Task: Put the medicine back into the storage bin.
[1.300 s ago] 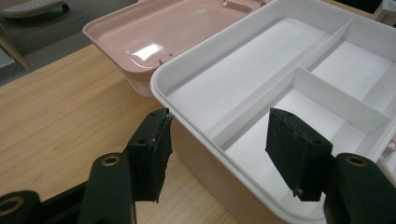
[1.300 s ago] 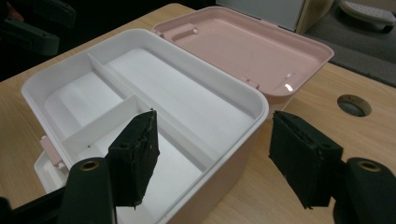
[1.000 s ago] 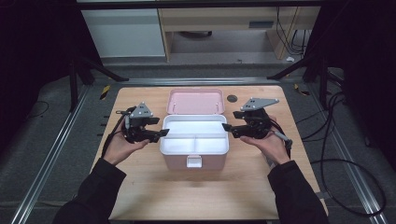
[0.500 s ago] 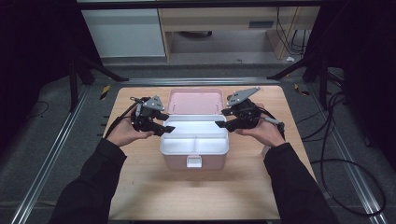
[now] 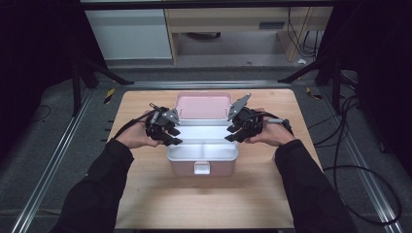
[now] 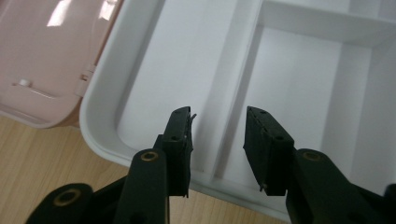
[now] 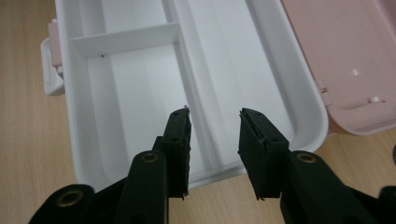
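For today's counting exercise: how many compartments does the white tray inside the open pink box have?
3: one long compartment along the hinge side by the pink lid, and two smaller ones, and, along the latch side.

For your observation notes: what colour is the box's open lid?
Pale pink lid, clearest in the high view.

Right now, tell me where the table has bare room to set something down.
Free: the wide wood strip of the table in front of the box, and its far corners beside the pink lid. Crowded: both ends of the box, where each hand-held gripper hovers.
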Motion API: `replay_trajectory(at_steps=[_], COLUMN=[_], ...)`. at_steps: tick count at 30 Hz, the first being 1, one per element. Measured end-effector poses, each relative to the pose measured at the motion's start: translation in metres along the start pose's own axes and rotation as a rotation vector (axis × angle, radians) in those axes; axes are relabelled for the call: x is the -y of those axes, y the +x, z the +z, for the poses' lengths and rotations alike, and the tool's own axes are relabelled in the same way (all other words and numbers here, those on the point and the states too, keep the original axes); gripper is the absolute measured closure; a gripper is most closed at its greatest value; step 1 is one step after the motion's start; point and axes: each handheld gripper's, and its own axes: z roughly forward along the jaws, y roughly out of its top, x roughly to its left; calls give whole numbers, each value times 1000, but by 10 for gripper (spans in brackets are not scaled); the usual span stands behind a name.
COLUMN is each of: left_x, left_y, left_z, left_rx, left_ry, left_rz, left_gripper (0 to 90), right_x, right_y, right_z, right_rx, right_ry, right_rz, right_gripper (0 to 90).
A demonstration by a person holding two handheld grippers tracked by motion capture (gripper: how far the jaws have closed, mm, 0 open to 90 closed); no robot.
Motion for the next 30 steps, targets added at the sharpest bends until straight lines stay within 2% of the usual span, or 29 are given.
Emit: replay_trajectory(at_steps=[2, 5, 7, 12, 15, 18, 23, 30], left_x=[-1, -4, -6, -7, -7, -9, -13, -15], left_y=[1, 3, 4, 6, 7, 8, 11, 14], left_z=[4, 8, 8, 8, 8, 8, 8, 8], left_rx=[6, 17, 18, 45, 68, 79, 105, 125], left_ry=[31, 50, 68, 80, 97, 121, 154, 167], left_rz=[14, 28, 39, 46, 51, 65, 87, 109], left_gripper=[644, 679, 699, 739, 781, 819, 840, 853], right_x=[0, 2, 2, 0, -4, -8, -7, -8], right_y=[-2, -2, -3, -5, -5, -7, -12, -12], right_z=[5, 13, 16, 25, 32, 34, 35, 34], right_rx=[-20, -27, -38, -75, -73, -89, -112, -107], right_ry=[24, 81, 87, 119, 168, 201, 197, 200], right_rz=[-4, -15, -16, -24, -45, -22, -9, -34], right_gripper=[662, 677, 688, 743, 754, 801, 842, 849])
